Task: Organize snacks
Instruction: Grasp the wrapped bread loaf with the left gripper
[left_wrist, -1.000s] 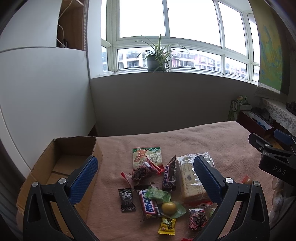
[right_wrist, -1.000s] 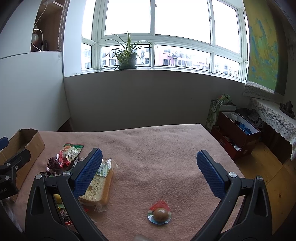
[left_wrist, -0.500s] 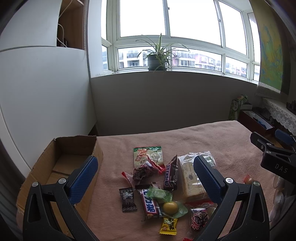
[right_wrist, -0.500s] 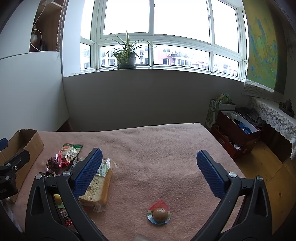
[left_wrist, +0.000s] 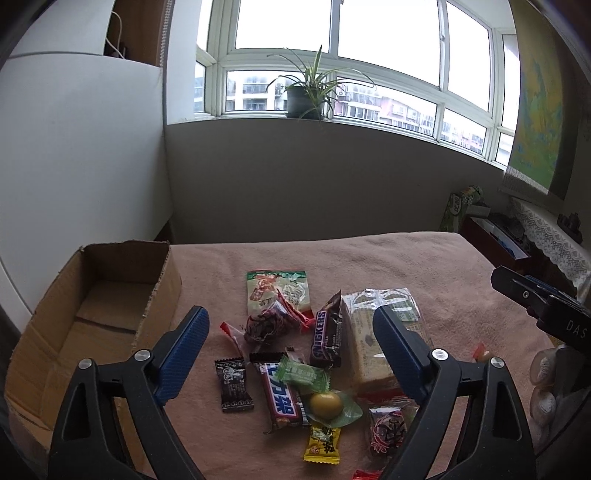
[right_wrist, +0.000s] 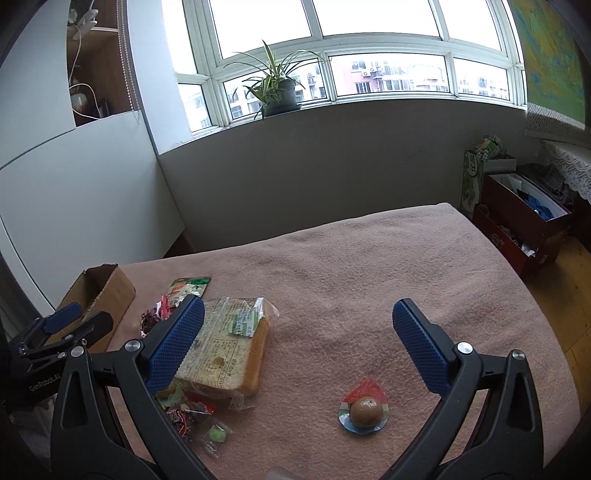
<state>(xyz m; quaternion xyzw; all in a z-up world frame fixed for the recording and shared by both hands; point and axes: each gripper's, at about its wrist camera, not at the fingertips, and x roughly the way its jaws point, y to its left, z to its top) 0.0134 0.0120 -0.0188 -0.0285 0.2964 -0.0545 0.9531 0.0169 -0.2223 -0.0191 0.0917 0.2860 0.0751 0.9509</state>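
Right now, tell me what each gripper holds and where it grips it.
Nothing is held. The left gripper has just been closing, but stands open above the snacks; the right gripper is open over the blanket.

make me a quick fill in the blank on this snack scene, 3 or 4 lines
1. The cardboard box left of the snack pile holds ____ snacks.
2. The brown bar beside the wrapped cake reads ____.
3. The potted plant stands on the ____.
4. The right gripper has ____ between its fingers.

Missing words: no; Snickers; windowsill; nothing
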